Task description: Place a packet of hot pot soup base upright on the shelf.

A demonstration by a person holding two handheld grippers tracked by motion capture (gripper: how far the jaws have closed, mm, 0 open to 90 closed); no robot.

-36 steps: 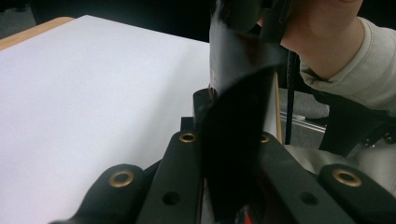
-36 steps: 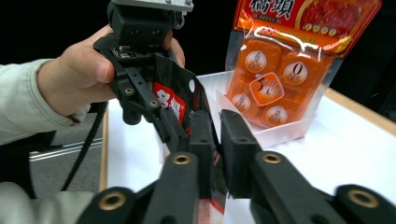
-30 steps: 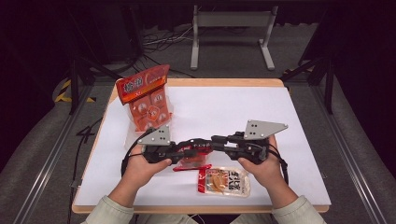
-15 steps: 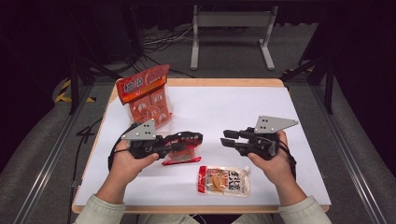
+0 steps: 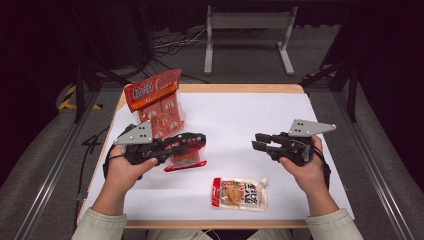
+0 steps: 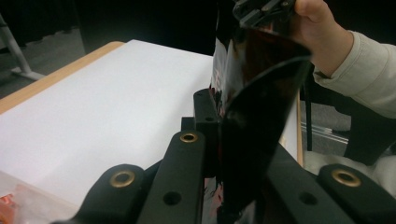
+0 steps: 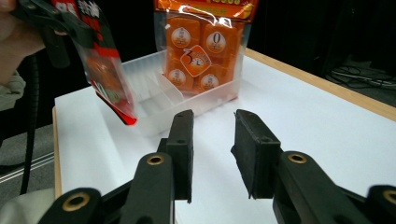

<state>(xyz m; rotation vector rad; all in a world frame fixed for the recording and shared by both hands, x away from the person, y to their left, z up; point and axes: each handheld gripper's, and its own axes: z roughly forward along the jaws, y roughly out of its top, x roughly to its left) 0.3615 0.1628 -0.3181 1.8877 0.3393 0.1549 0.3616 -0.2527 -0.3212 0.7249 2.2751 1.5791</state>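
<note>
**Red pouch held by the left gripper as the two hands stand apart**

One second earlier the two grippers met over the table's near middle, both at the red pouch. Now they are well apart: the left gripper [image 5: 192,141] has drawn toward the left side with the pouch, and the right gripper [image 5: 257,140] has drawn away to the right with nothing in it. The right jaws have just been opening; nothing lies between them, and a plain gap shows between the pads in the right gripper view.

The red pouch [image 5: 184,157] is a small glossy packet, red with orange contents and a red bottom seam. In the left gripper view it looks dark, and its film bows outward.

The left jaws are clenched on the pouch's upper edge, so it hangs below them just above the white table [image 5: 240,120]. It hangs just in front of the clear tray [image 7: 154,100], where an orange snack bag [image 5: 157,102] stands upright. A pale flat pouch [image 5: 240,194] lies on the table near the front edge, between the two hands.
</note>
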